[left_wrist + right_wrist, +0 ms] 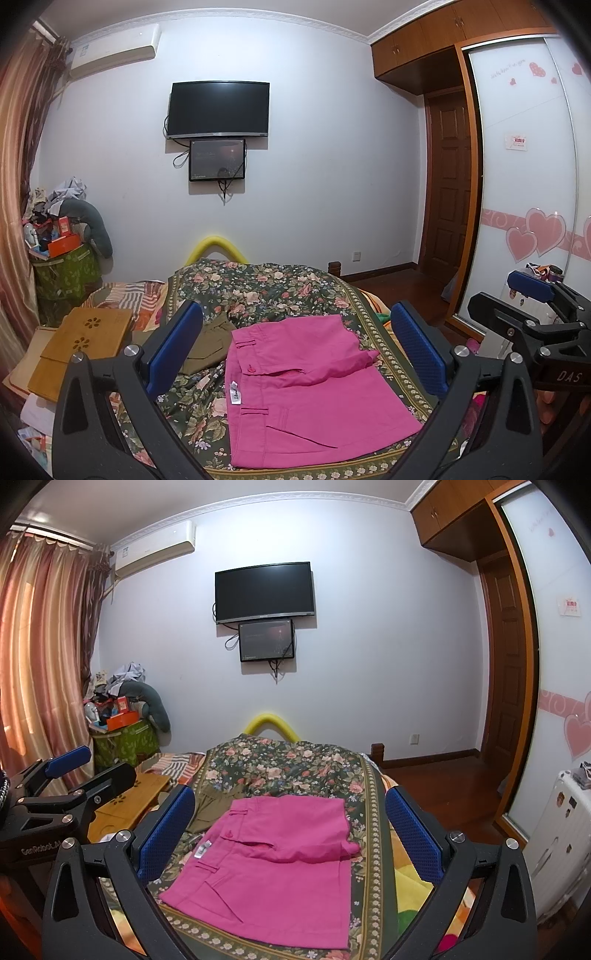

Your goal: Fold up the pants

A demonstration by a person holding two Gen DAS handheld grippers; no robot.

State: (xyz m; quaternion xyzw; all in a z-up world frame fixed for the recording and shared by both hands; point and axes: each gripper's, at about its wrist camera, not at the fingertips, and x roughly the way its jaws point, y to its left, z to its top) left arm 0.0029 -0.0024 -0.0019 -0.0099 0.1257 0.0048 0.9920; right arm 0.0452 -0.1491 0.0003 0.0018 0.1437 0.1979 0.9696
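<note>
Pink pants [314,391] lie folded flat on the floral bedspread [266,291], waistband to the left; they also show in the right wrist view [280,864]. My left gripper [295,347] is open and empty, held above the pants with its blue pads [173,347] wide apart. My right gripper [291,827] is open and empty too, above the pants. In the left wrist view the right gripper [535,295] shows at the right edge; in the right wrist view the left gripper [66,760] shows at the left edge.
An olive garment [207,343] lies left of the pants. A wooden lap table [85,343] sits at the bed's left side. A green hamper piled with clutter [62,266] stands by the curtain. A wardrobe [535,166] and white radiator [561,834] are on the right.
</note>
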